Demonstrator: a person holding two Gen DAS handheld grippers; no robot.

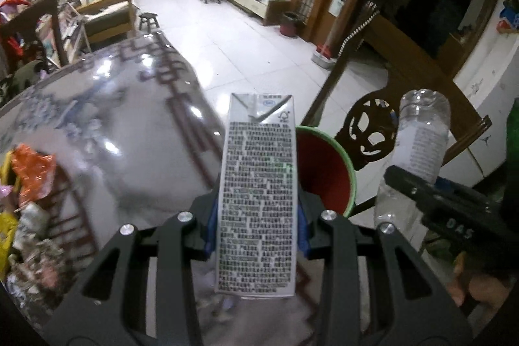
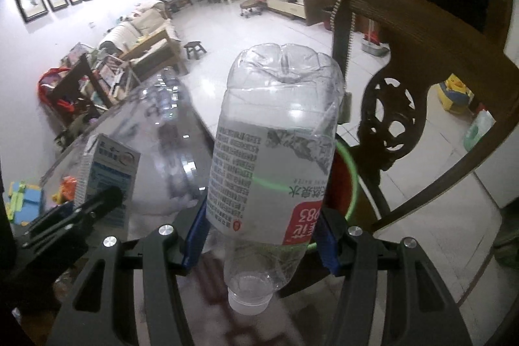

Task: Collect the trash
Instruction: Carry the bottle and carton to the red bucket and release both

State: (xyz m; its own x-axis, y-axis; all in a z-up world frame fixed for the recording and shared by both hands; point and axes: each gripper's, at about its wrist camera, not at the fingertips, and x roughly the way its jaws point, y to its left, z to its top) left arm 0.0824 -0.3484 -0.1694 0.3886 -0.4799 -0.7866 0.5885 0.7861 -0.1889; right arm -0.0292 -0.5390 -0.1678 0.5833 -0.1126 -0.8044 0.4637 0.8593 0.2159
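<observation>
Beyond the glossy round patterned table (image 1: 107,125), a red plastic bin with a green rim (image 1: 327,167) waits at one o'clock. The right gripper (image 2: 261,235) clamps a clear plastic water bottle (image 2: 275,132); the left gripper (image 1: 256,216) clamps a grey printed drink carton (image 1: 259,184). Neither is binned yet, and crumpled wrappers (image 1: 29,184) remain at nine o'clock.

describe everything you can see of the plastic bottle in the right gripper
The plastic bottle is clear, thin and looks empty, with a ribbed lobed base and a white label printed with dense text and a red patch. It is held neck toward the camera, base pointing away. Its whitish cap is on. The right gripper has its jaws clamped on the lower labelled body, blue pads pressing each side. It hangs in the air near the red bin with a green rim, touching nothing else.
</observation>
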